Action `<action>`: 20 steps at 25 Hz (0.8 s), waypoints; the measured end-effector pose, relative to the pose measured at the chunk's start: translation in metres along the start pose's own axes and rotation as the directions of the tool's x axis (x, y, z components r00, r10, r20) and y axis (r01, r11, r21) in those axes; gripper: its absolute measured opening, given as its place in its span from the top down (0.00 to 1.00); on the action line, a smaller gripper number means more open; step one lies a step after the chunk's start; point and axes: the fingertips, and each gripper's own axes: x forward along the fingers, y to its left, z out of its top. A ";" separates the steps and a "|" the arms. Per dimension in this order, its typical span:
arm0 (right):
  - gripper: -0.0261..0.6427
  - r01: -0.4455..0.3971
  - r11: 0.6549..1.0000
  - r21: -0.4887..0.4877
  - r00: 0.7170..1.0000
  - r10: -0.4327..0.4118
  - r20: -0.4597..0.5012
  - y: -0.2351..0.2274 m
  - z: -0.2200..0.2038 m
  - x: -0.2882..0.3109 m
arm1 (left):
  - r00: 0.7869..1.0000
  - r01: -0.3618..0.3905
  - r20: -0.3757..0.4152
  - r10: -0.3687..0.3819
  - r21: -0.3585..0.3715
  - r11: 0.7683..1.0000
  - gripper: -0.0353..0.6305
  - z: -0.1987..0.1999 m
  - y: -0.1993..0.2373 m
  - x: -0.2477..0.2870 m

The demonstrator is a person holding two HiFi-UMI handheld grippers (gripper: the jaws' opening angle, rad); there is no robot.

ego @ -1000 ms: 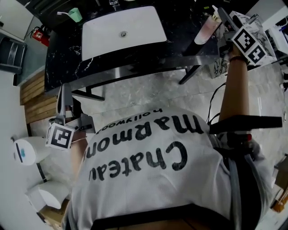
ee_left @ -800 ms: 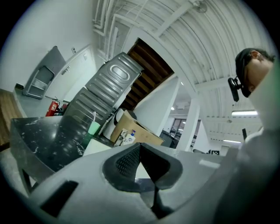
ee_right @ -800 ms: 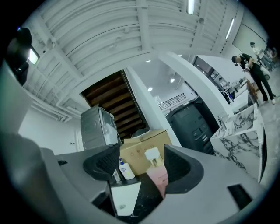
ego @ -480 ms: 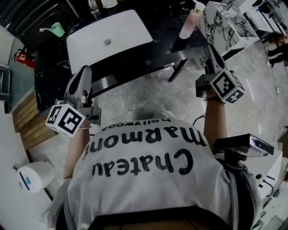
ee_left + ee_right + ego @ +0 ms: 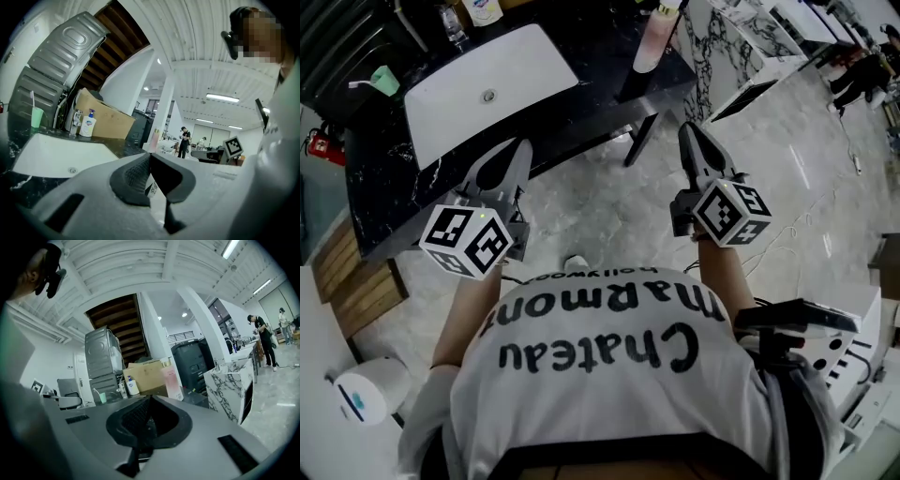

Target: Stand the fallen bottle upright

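At the head view's top edge, the pink bottle (image 5: 653, 39) on the counter (image 5: 600, 66) loses its cap to the frame, as does the soap dispenser (image 5: 483, 9) behind the sink (image 5: 525, 75). In the right gripper view, the bottle's base drops out of sight behind the right gripper (image 5: 150, 400). The dispenser's label print is too small to read. A stick in the green cup (image 5: 37, 117), possibly a toothbrush, is too small to identify. Distant figures (image 5: 260, 336) show no detail.
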 end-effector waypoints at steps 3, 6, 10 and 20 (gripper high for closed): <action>0.94 0.020 1.000 0.006 1.000 -0.020 -0.019 -0.019 -0.001 -0.023 | 1.000 -0.013 -0.006 0.013 -0.004 1.000 0.92 -0.009 -0.023 -0.003; 0.94 0.024 1.000 -0.019 0.998 -0.025 -0.053 -0.035 -0.001 -0.046 | 0.999 -0.033 0.011 0.033 -0.033 0.999 0.92 -0.018 -0.048 -0.005; 0.94 0.013 0.996 -0.083 0.997 -0.020 -0.080 -0.048 -0.001 -0.076 | 0.998 -0.049 0.028 0.050 -0.041 0.998 0.92 -0.032 -0.087 -0.011; 0.94 -0.031 0.992 -0.119 0.997 0.022 -0.079 -0.065 -0.008 -0.145 | 0.990 -0.083 0.107 0.087 -0.040 0.996 0.92 -0.056 -0.159 -0.042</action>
